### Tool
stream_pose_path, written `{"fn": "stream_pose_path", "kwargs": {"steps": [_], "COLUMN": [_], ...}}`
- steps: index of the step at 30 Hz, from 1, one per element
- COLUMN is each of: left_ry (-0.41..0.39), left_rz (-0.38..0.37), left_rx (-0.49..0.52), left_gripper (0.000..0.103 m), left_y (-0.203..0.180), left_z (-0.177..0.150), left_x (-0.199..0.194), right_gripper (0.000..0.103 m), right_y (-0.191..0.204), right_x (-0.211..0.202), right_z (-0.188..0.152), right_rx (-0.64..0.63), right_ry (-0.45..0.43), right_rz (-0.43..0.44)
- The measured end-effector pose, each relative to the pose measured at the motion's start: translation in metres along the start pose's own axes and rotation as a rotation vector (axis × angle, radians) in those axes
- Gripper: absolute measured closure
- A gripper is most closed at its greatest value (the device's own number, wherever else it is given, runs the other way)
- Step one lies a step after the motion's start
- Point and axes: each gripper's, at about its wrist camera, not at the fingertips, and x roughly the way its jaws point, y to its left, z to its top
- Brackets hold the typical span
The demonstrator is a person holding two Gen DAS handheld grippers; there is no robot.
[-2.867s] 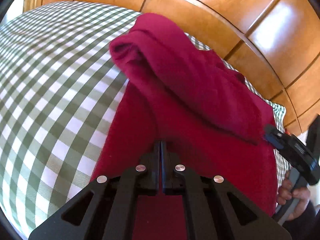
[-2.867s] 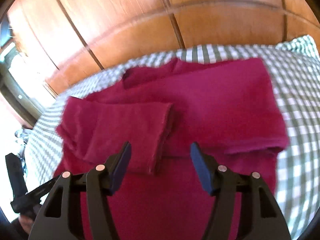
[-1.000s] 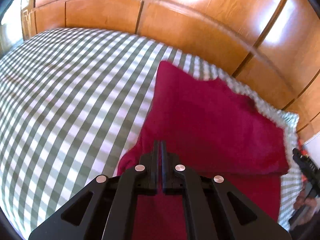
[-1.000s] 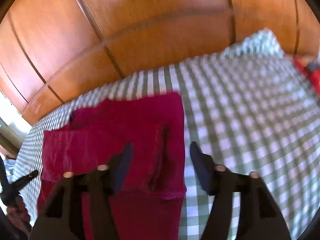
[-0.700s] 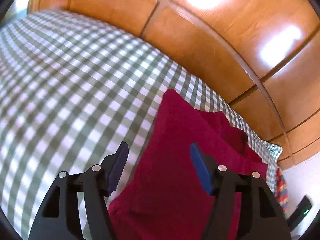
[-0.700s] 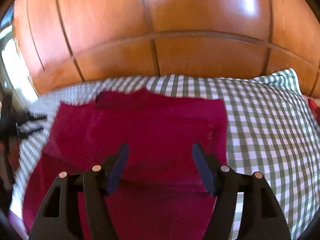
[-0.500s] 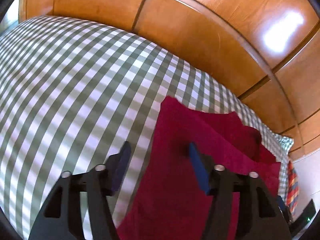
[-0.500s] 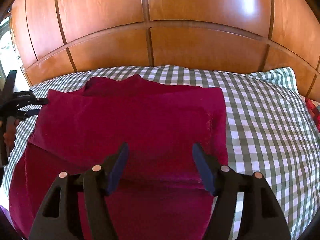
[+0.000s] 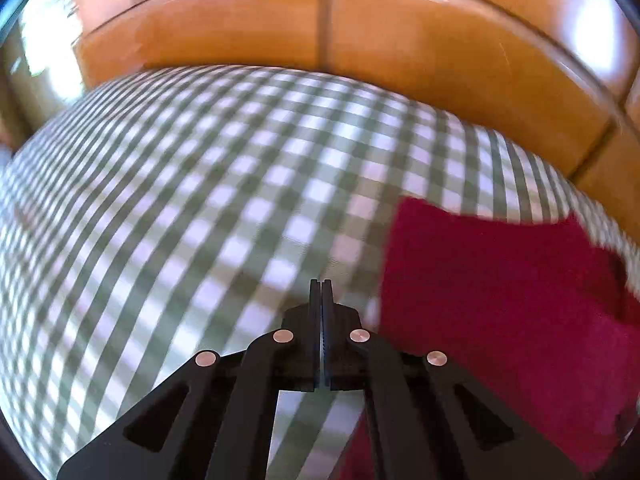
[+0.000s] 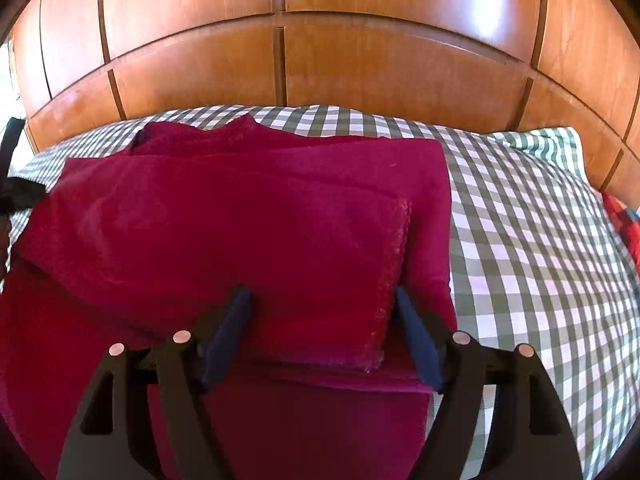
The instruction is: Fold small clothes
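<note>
Crimson garment [image 10: 240,220] between opening right gripper [image 10: 322,312] jaws

Right gripper [image 10: 322,300] hovering low over dark red garment [image 10: 224,216], jaws opening, blue pads [image 10: 418,344] straddling folded sleeve end [image 10: 340,280], not pressing it. Garment lying partly folded on green-white checked bedspread [image 10: 520,240]. Wooden headboard panels [image 10: 320,40] filling background. Red-blue patterned cloth [image 10: 622,220] peeking at right edge. Black object [image 10: 12,184] showing at left edge, blurred.

L gripper [image 9: 321,292] let go garment [image 9: 500,312], reshut empty; R [image 10: 322,334] prob. lower, opening.
</note>
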Motion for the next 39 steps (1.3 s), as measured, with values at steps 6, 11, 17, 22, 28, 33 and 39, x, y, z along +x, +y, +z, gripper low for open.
{"fn": "stream_pose_path", "kwargs": {"steps": [6, 11, 17, 22, 28, 33, 39], "left_ry": [-0.171, -0.066, -0.062, -0.032, -0.044, -0.035, 0.016], "left_rz": [-0.206, -0.105, -0.131, -0.131, -0.207, -0.246, -0.354], "left_rx": [0.193, 0.356, 0.286, 0.246, 0.098, 0.057, 0.125], "left_gripper": [0.103, 0.103, 0.103, 0.103, 0.103, 0.103, 0.086], "left_y": [-0.027, -0.057, -0.021, -0.022, 0.021, 0.082, 0.101], "left_z": [-0.036, -0.071, -0.099, -0.09, -0.087, -0.12, -0.181], "left_x": [-0.085, -0.063, -0.05, -0.051, -0.094, -0.129, -0.162], "right_gripper": [0.027, 0.027, 0.024, 0.022, 0.022, 0.021, 0.013], "right_y": [0.0, -0.004, -0.008, -0.009, -0.009, -0.009, -0.016], "right_x": [0.0, -0.002, 0.005, 0.006, 0.007, 0.004, -0.03], "right_z": [0.0, -0.001, -0.001, 0.001, 0.001, 0.003, -0.005], "right_rx": [-0.002, 0.016, 0.031, 0.034, 0.037, 0.039, 0.067], "right_ry": [-0.006, -0.004, 0.005, 0.004, 0.001, 0.018, 0.032], "right_rz": [-0.004, 0.01, 0.042, 0.046, 0.048, 0.047, 0.096]}}
